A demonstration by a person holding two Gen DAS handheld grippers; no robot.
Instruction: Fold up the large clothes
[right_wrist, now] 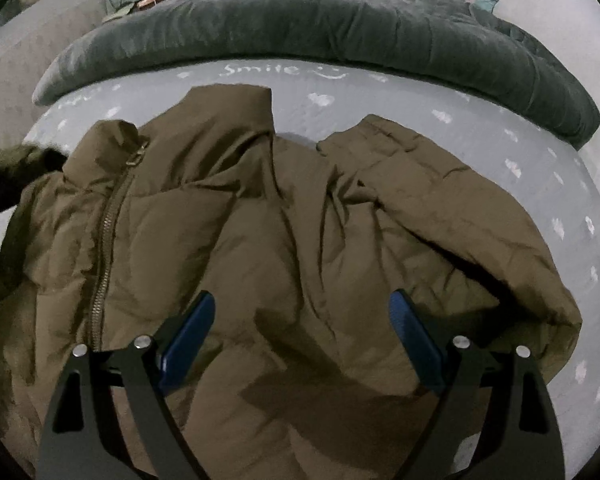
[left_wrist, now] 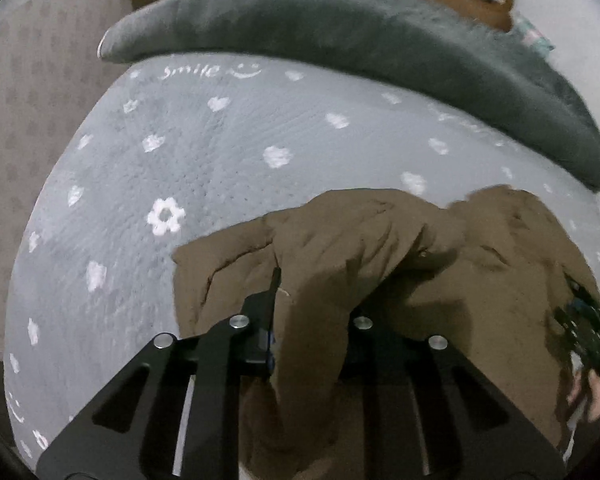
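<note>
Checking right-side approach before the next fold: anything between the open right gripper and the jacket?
Nothing visible. The right gripper hangs open directly over the brown jacket, with only bare fabric between its fingers. The dark grey duvet lies further back on the bed, clear of the path.

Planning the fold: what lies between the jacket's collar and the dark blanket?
Only bare grey sheet with its white print, between collar and blanket, in the right wrist view.

My left gripper is closed on a fold of the brown jacket, and the cloth hides the right finger. The jacket lies on a grey bedcover with white flowers. Behind it I see a dark grey blanket.
</note>
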